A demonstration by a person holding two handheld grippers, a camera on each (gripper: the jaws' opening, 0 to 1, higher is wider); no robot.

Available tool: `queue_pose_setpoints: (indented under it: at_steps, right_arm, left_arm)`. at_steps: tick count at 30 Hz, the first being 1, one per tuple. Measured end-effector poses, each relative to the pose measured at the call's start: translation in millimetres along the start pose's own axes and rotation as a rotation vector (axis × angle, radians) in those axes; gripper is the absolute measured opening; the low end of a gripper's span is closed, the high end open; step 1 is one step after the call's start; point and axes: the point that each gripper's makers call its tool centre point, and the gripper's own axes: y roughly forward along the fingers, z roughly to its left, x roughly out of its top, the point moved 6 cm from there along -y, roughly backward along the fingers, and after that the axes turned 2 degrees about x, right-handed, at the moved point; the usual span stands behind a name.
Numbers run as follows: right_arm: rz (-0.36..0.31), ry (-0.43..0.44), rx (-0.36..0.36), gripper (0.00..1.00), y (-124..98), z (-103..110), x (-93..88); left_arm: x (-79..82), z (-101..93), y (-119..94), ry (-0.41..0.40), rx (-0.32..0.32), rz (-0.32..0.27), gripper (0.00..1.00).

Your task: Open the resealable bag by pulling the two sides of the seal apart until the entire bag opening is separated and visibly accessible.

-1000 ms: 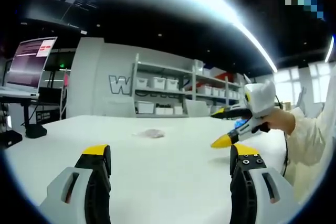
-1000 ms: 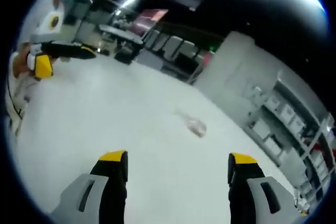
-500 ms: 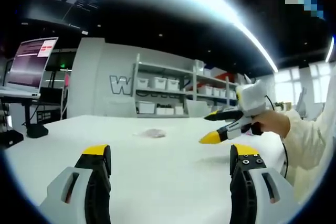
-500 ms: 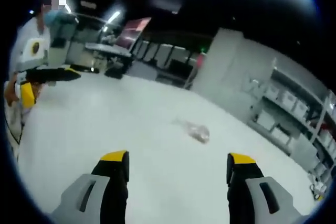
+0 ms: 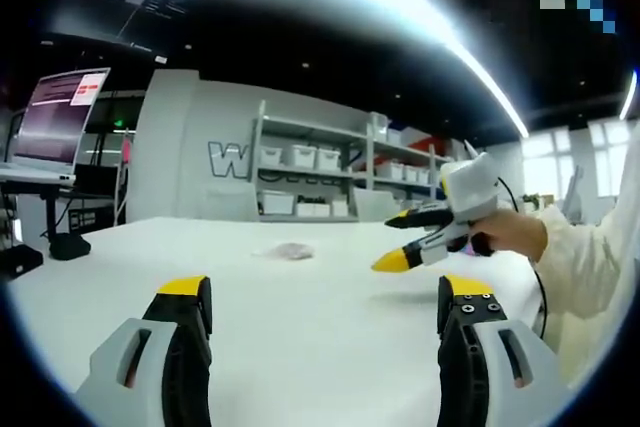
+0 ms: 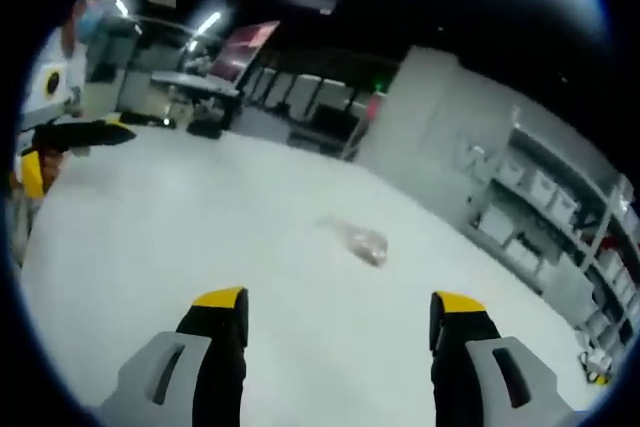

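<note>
White table (image 5: 300,327), both our grippers (image 5: 318,292) (image 6: 335,299) gaping empty; bag (image 6: 362,242) looks flimsy and slippery, so we'd pinch the seal edges.

bags: 1 (image 6: 362,242) | grippers: 2 (image 5: 322,299) (image 6: 337,305) | tables: 1 (image 6: 180,217)
</note>
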Motion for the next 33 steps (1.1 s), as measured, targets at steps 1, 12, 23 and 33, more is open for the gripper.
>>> queue_pose_setpoints:
  at_steps: [1,12,23,33]
  right_arm:
    - [0.004,-0.018,0.004,0.74,0.7,0.7,0.4]
    - [0.04,-0.169,0.009,0.74,8.7,-3.8,10.6]
    - [0.055,-0.315,0.028,0.74,25.5,-5.9,17.6]
    - [0.045,-0.338,0.013,0.74,34.1,-8.7,20.4]
  left_arm:
    - [0.0,0.0,-0.3,0.001,0.0,0.0,0.92]
    - [0.3,2.8,-2.4,0.002,0.007,-0.002,0.92]
    - [-0.2,6.0,-3.8,0.002,0.012,-0.001,0.92]
    - [1.6,7.4,-3.6,0.003,0.012,-0.005,0.92]
